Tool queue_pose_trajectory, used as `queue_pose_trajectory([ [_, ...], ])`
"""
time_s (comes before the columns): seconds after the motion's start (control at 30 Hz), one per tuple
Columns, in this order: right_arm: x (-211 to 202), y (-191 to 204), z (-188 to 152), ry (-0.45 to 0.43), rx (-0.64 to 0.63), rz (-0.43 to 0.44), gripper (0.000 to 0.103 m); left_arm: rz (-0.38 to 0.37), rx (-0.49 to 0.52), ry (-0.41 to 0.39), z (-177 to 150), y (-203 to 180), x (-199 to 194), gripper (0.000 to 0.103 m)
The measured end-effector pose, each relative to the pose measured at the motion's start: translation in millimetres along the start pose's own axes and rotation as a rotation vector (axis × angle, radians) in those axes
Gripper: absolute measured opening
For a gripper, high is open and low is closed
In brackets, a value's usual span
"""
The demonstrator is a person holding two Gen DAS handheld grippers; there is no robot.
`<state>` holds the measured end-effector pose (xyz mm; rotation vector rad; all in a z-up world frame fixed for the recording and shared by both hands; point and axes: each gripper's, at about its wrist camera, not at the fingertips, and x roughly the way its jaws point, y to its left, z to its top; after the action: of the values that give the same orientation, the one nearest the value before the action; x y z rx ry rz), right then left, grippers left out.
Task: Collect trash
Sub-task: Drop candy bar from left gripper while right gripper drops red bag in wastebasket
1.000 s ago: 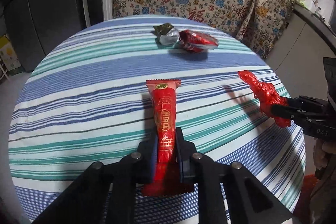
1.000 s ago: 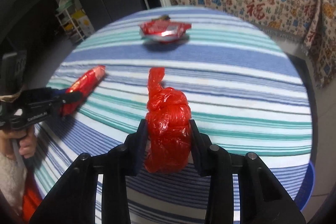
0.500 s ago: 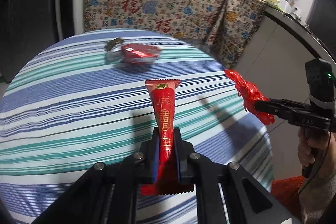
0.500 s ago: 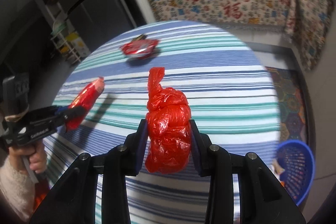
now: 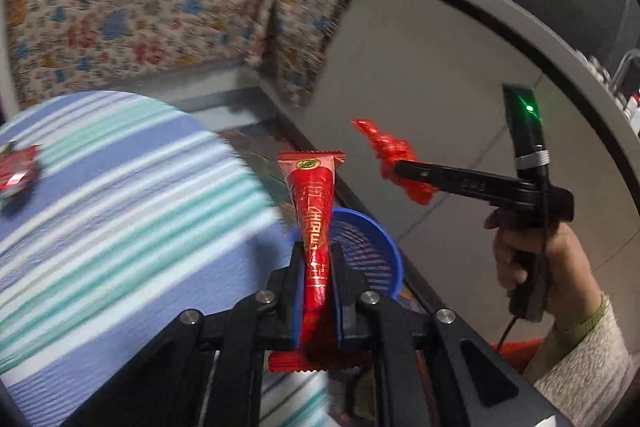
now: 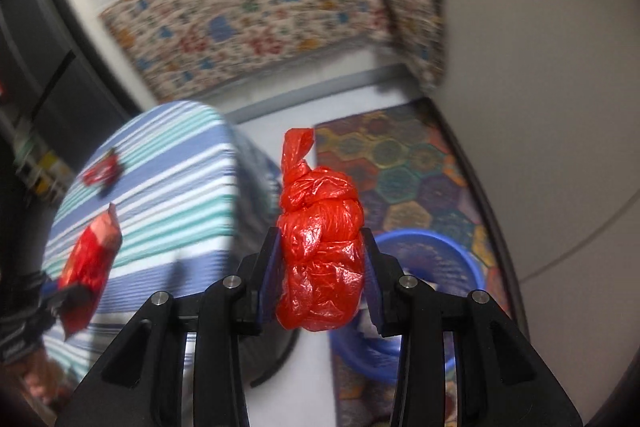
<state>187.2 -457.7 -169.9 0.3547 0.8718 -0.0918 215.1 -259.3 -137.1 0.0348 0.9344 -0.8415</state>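
My left gripper (image 5: 316,263) is shut on a long red snack wrapper (image 5: 314,211) and holds it in the air past the table's right edge, above a blue basket (image 5: 374,247) on the floor. My right gripper (image 6: 320,259) is shut on a knotted red plastic bag (image 6: 320,247), also off the table, with the blue basket (image 6: 432,247) below and to its right. The right gripper with the bag (image 5: 394,157) shows at the right of the left wrist view. The left gripper's wrapper (image 6: 90,259) shows at the left of the right wrist view.
The round table (image 5: 120,227) with a striped blue, teal and white cloth is at the left. A crumpled red wrapper (image 5: 16,175) lies on it, also seen in the right wrist view (image 6: 102,171). A patterned rug (image 6: 400,167) and a patterned cloth hanging (image 5: 140,7) are behind.
Both grippers have swung to the right, off the table and over the floor, each still holding its piece. The blue basket has come into the left wrist view.
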Motion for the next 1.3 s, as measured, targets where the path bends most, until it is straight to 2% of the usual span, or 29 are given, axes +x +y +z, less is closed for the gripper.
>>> queue_pose_trajectory([
  [0.2,9,-53,-9,0.057,0.060,-0.038,0.038,-0.045,-0.001,0.089,5,-40,84,0.011],
  [0.4,14,-91,-16,0.097,0.123,-0.053,0.038,-0.052,-0.046,0.126,10,-48,139,0.011],
  [0.63,21,-116,-21,0.120,0.172,-0.067,0.038,-0.050,-0.064,0.147,15,-55,175,0.011],
  [0.93,21,-127,-22,0.115,0.223,-0.055,0.039,-0.031,-0.043,0.174,9,-59,205,0.011],
  [1.03,24,-128,-21,0.114,0.231,-0.052,0.043,-0.017,-0.038,0.183,6,-60,215,0.012],
  [1.07,24,-128,-21,0.111,0.236,-0.049,0.047,-0.012,-0.037,0.188,5,-60,219,0.015],
  [1.1,24,-129,-20,0.105,0.238,-0.048,0.056,-0.019,-0.039,0.196,3,-59,221,0.020],
  [1.17,22,-130,-20,0.088,0.245,-0.049,0.066,-0.040,-0.050,0.195,1,-59,223,0.050],
  [1.23,17,-132,-19,0.066,0.249,-0.053,0.066,-0.035,-0.058,0.167,1,-59,220,0.059],
  [1.3,11,-134,-17,0.045,0.262,-0.049,0.067,-0.026,-0.067,0.146,2,-58,213,0.059],
])
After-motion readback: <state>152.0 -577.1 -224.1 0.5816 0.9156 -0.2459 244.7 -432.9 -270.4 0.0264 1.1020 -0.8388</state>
